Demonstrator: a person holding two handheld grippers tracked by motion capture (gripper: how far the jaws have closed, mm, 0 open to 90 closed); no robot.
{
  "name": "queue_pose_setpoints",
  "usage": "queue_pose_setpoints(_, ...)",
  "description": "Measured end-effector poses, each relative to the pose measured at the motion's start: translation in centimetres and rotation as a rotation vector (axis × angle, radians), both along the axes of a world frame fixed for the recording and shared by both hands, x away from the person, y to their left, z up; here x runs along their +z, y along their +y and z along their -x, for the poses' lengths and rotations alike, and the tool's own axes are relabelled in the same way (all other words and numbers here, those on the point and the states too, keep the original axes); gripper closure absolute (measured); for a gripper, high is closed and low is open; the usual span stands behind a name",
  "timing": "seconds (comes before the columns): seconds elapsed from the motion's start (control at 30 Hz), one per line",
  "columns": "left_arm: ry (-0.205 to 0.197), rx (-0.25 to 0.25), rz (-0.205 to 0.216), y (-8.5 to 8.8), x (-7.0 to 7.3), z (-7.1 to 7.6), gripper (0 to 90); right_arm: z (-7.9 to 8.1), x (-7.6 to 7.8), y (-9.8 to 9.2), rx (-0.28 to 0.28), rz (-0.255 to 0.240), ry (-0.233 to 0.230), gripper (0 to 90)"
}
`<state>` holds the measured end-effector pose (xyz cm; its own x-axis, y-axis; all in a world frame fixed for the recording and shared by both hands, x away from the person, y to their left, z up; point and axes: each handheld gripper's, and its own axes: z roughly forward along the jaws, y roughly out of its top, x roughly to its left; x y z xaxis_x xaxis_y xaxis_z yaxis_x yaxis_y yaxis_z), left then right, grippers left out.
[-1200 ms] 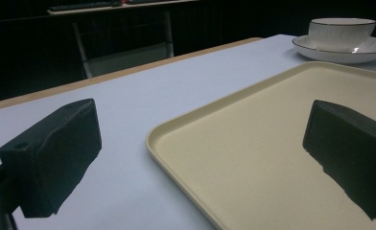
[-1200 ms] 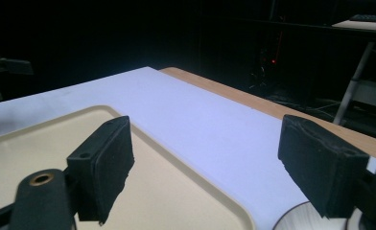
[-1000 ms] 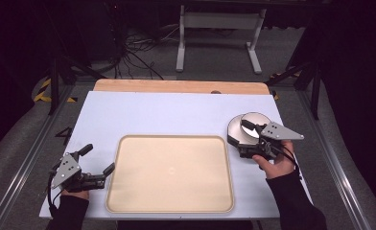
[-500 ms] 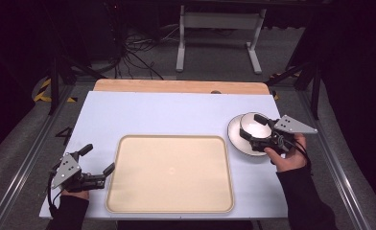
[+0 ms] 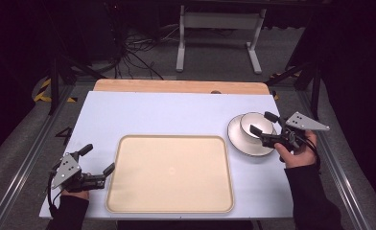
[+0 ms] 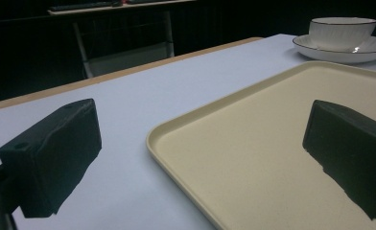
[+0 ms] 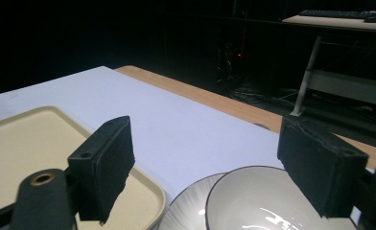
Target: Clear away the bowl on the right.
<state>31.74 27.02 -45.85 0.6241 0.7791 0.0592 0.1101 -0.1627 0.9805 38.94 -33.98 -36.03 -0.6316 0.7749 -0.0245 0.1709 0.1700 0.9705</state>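
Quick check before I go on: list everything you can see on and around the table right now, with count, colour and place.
Tray: one, beige, empty, near middle of the table.
Saucer: one, white with a dark rim line, right of the tray.
Bowl: one, white with a dark rim line, standing on the saucer.
Table top: one, pale blue-white, with a wooden strip along its far edge.
Metal stand: one, light grey, on the floor beyond the table.
Cables: several, dark, on the floor at far left.
Left gripper: one, black, open, at the tray's near left corner.
Right gripper: one, black, open, one jaw over the bowl, one beyond its far right rim.
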Motion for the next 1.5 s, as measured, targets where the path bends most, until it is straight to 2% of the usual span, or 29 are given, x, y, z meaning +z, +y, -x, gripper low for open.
queue_pose_setpoints(0.2,0.000,0.000,-0.001,0.0,0.0,0.0,0.2,-0.2,0.1,-1.0,-0.025,0.012,0.002,19.9)
queue_pose_setpoints(0.47,0.000,0.002,0.002,0.0,0.0,0.0,0.2,-0.4,0.0,-2.4,-0.059,-0.004,0.007,19.8)
queue_pose_setpoints(0.67,0.001,0.004,0.003,0.0,0.0,0.0,0.2,-0.9,0.2,-3.0,-0.082,0.015,0.017,19.7)
queue_pose_setpoints(0.93,0.000,0.002,0.001,0.0,0.0,0.0,0.2,-1.3,0.1,-3.9,-0.105,0.002,0.024,19.8)
queue_pose_setpoints(1.1,0.001,0.004,0.002,0.0,0.0,0.0,0.2,-2.0,0.2,-4.2,-0.136,0.034,0.054,20.1)
queue_pose_setpoints(1.5,-0.001,0.001,0.000,0.0,0.0,0.0,0.2,-4.3,0.7,-3.8,-0.197,0.134,0.182,26.2)
